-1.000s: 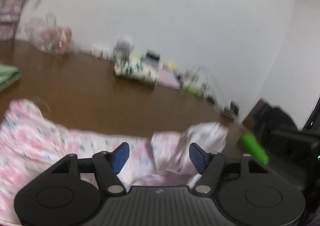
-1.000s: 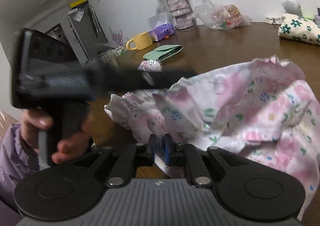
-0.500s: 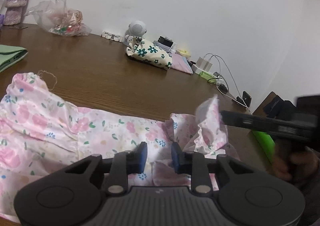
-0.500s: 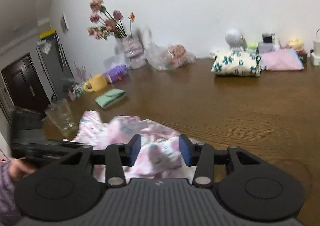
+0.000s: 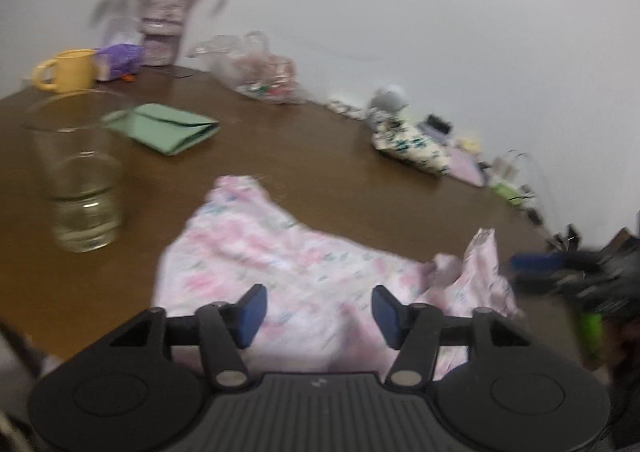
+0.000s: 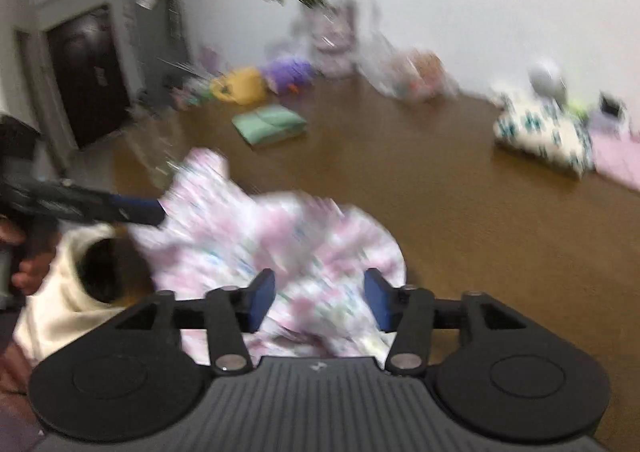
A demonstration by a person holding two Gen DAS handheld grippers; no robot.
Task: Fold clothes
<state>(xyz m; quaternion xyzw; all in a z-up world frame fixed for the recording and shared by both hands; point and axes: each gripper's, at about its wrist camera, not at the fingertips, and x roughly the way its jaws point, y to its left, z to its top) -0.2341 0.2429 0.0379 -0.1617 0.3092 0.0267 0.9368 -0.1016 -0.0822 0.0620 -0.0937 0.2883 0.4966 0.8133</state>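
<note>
On my far left a drinking glass (image 5: pixel 82 188) with some water in it stands on the brown table (image 5: pixel 320 156), near the garment's left edge, with a folded green cloth (image 5: pixel 168 128) further back. My left gripper (image 5: pixel 316 310) hangs over the near edge of the pink floral garment (image 5: pixel 280 260). Half a second ago its pads were nearly together at the cloth; now the jaws are opening, and the fabric I see between them lies below, with neither pad pressing on it. The view has also swung left, bringing the glass into sight.

My right gripper (image 6: pixel 320 300) is likewise opening its jaws over the garment's bunched right side (image 6: pixel 288 244), after being pinched almost shut a second ago; nothing is clamped there either.

So I judge both corners have just been let go and one fold is laid down. The garment rests free on the table, rumpled at the right, so it likely needs smoothing or another fold. The glass is the hazard when I sweep left.
</note>
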